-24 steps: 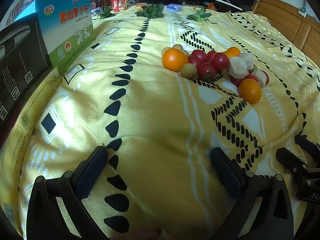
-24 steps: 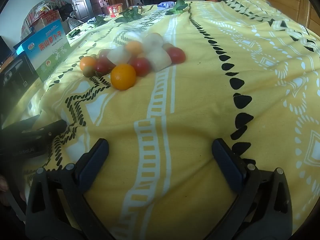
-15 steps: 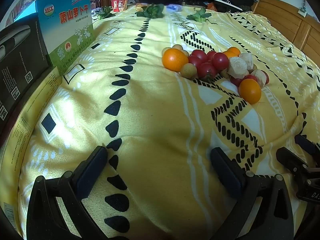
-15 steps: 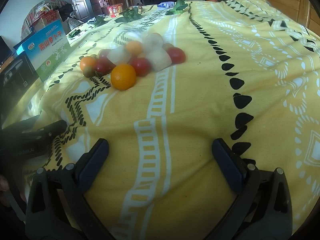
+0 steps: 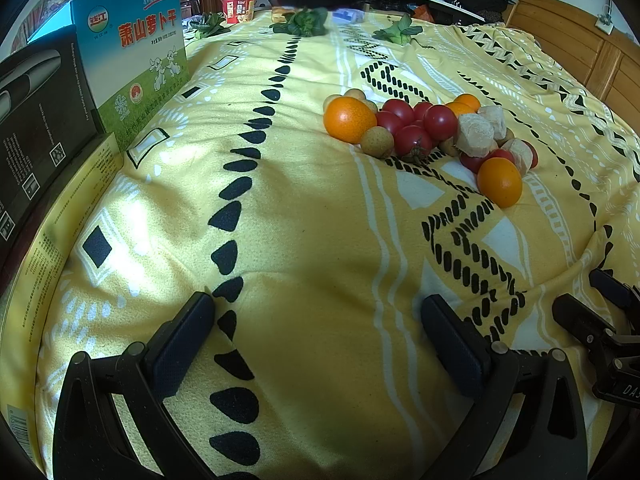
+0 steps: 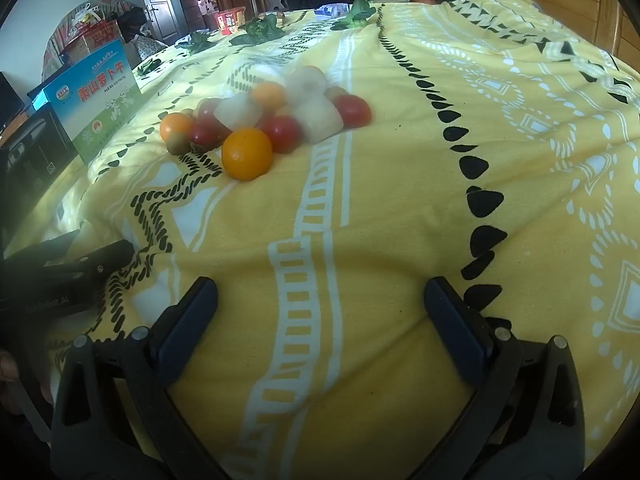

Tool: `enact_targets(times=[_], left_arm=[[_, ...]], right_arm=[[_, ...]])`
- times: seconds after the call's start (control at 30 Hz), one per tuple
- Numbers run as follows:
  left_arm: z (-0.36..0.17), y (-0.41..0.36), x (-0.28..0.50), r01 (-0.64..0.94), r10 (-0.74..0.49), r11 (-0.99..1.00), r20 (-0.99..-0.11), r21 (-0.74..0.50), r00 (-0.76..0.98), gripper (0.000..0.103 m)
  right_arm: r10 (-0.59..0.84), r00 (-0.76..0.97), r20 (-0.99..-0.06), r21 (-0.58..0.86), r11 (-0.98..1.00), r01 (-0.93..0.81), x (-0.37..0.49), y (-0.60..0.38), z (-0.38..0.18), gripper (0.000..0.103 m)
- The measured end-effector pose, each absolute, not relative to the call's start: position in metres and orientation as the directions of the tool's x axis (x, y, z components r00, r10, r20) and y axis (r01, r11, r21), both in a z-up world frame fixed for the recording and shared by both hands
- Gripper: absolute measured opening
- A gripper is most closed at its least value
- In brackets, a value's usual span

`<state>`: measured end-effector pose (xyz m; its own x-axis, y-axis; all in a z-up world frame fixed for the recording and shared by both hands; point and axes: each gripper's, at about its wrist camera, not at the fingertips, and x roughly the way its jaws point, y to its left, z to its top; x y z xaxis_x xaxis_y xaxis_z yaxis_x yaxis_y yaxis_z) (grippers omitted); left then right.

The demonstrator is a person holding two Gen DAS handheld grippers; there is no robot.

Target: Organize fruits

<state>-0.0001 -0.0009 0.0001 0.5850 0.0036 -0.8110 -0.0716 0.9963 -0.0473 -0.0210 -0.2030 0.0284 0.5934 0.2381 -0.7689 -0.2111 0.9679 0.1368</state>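
A heap of fruit lies on the yellow patterned cloth [image 5: 304, 216]: a large orange [image 5: 349, 119] at its left, a smaller orange [image 5: 499, 182] at its near right, several red tomatoes [image 5: 439, 121], small brown longans [image 5: 377, 142] and pale peeled chunks [image 5: 474, 135]. In the right wrist view the near orange [image 6: 247, 153] sits in front of the tomatoes [image 6: 282, 133] and pale chunks [image 6: 320, 118]. My left gripper [image 5: 318, 330] is open and empty, well short of the heap. My right gripper [image 6: 321, 312] is open and empty, also well short of it.
A blue and green food box [image 5: 136, 56] and a black box [image 5: 36, 112] stand along the left edge. Leafy greens [image 5: 305, 22] and a red cup [image 5: 238, 9] lie at the far end. The right gripper's fingers [image 5: 592, 324] show at the left view's right edge.
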Motion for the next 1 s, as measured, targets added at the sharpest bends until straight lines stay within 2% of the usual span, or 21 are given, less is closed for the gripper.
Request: enact_targets(times=[1.0], left_arm=[[0.0003,0.0028,-0.0007,-0.072,0.002,0.996,-0.811,-0.049,0.585,0.103]], right_arm=[[0.24,0.593,-0.768,0.139,0.967,-0.211,-0.0211,-0.2029,0.0282,0.103]])
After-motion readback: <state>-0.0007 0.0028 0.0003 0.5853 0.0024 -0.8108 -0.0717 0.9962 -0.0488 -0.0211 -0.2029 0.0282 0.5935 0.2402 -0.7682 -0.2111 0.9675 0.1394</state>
